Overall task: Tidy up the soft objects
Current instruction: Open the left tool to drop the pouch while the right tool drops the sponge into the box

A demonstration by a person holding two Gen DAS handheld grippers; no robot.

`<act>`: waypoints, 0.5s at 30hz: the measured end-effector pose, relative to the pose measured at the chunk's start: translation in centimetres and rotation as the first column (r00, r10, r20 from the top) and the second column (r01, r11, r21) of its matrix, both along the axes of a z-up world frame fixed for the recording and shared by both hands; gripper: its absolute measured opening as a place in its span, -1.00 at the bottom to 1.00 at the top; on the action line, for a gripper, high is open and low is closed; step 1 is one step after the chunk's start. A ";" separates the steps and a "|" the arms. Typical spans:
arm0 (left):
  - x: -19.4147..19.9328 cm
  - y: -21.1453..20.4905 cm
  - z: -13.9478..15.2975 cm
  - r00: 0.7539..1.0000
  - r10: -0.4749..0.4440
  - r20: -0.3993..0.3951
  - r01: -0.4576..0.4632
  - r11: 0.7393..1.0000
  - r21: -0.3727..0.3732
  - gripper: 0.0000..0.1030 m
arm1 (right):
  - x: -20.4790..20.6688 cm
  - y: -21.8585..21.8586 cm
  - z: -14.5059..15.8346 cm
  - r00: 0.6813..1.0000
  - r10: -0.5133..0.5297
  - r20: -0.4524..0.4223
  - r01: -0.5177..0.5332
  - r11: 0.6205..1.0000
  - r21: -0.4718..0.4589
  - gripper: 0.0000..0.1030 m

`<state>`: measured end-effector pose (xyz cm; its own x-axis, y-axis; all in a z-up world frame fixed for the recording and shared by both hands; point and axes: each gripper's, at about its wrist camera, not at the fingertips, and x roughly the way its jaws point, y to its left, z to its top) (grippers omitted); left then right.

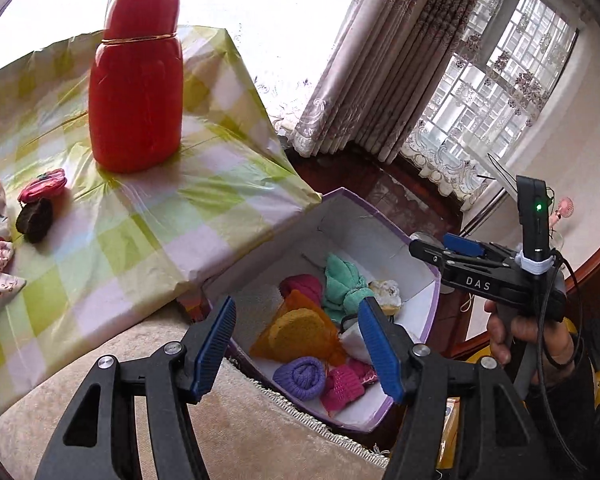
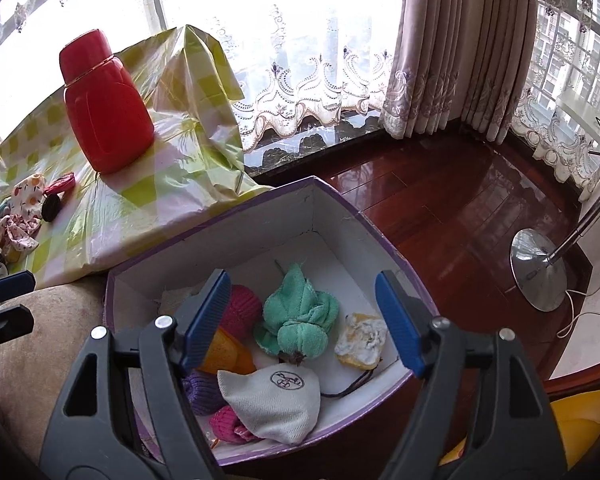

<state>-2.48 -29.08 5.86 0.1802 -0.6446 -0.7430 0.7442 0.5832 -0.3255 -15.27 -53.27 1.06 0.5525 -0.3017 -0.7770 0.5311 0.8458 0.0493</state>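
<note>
Inside the purple-rimmed box [image 2: 332, 208], bright knitted rolls [image 2: 242, 310] lie jumbled.

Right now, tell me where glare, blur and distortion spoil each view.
Left wrist: window behind the red flask blown out white; tablecloth edge smeared; fisheye bends the box.
Right wrist: window overexposed, glare streaks on the floor; box contents sharp; corners vignetted.
</note>
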 end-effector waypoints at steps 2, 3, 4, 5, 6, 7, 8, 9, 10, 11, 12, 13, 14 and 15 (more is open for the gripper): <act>0.7 1.7 0.1 0.999 0.046 -0.003 -0.046 0.999 -0.008 0.25 | 0.7 0.5 -1.2 0.998 0.021 -0.065 -0.020 1.000 0.010 0.52; 0.9 2.5 0.2 0.998 0.064 -0.002 -0.064 0.998 -0.011 0.25 | 1.0 0.7 -2.3 0.991 0.028 -0.129 -0.025 0.999 0.024 0.53; 1.2 3.2 0.2 0.997 0.080 -0.003 -0.080 0.997 -0.015 0.25 | 1.3 0.9 -3.6 0.978 0.047 -0.203 -0.038 0.998 0.045 0.53; 1.4 3.9 0.3 0.996 0.094 -0.003 -0.094 0.995 -0.019 0.25 | 1.4 1.1 -4.8 0.965 0.069 -0.254 -0.056 0.997 0.059 0.53; 1.7 4.5 0.3 0.994 0.105 -0.004 -0.105 0.994 -0.022 0.25 | 1.4 1.5 -5.8 0.950 0.093 -0.298 -0.077 0.995 0.062 0.53; 1.9 5.0 0.3 0.993 0.115 -0.005 -0.115 0.993 -0.025 0.25 | 1.4 1.8 -6.8 0.930 0.122 -0.346 -0.107 0.992 0.063 0.53; 2.1 5.5 0.3 0.992 0.124 -0.005 -0.124 0.992 -0.029 0.25 | 1.5 2.2 -7.6 0.906 0.158 -0.394 -0.145 0.987 0.064 0.53; 2.3 5.9 0.4 0.991 0.132 -0.004 -0.132 0.991 -0.032 0.25 | 1.7 2.4 -8.4 0.877 0.191 -0.440 -0.183 0.981 0.061 0.53; 2.5 6.2 0.4 0.990 0.139 -0.002 -0.139 0.990 -0.035 0.25 | 1.8 2.7 -9.4 0.838 0.225 -0.497 -0.226 0.972 0.059 0.53; 2.7 6.6 0.4 0.989 0.147 -0.002 -0.147 0.988 -0.038 0.25 | 2.0 2.8 -10.2 0.797 0.253 -0.549 -0.266 0.962 0.058 0.53; 2.8 6.9 0.4 0.988 0.154 -0.004 -0.154 0.987 -0.043 0.25 | 2.1 2.8 -10.9 0.760 0.273 -0.590 -0.299 0.953 0.055 0.53; 2.9 7.1 0.4 0.987 0.162 -0.008 -0.162 0.986 -0.048 0.25 | 2.2 2.8 -11.5 0.725 0.289 -0.625 -0.328 0.943 0.057 0.53; 3.1 7.4 0.3 0.986 0.168 -0.014 -0.168 0.984 -0.053 0.25 | 2.4 2.7 -11.9 0.692 0.305 -0.654 -0.354 0.933 0.061 0.52; 3.3 7.6 0.2 0.985 0.173 -0.020 -0.174 0.983 -0.057 0.25 | 2.6 2.7 -12.4 0.664 0.314 -0.679 -0.376 0.925 0.060 0.52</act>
<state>0.87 -21.46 6.05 0.2823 -0.6469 -0.7084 0.6285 0.6826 -0.3729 -12.65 -50.62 -11.32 -0.0222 -0.2725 -0.9619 0.0661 0.9596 -0.2734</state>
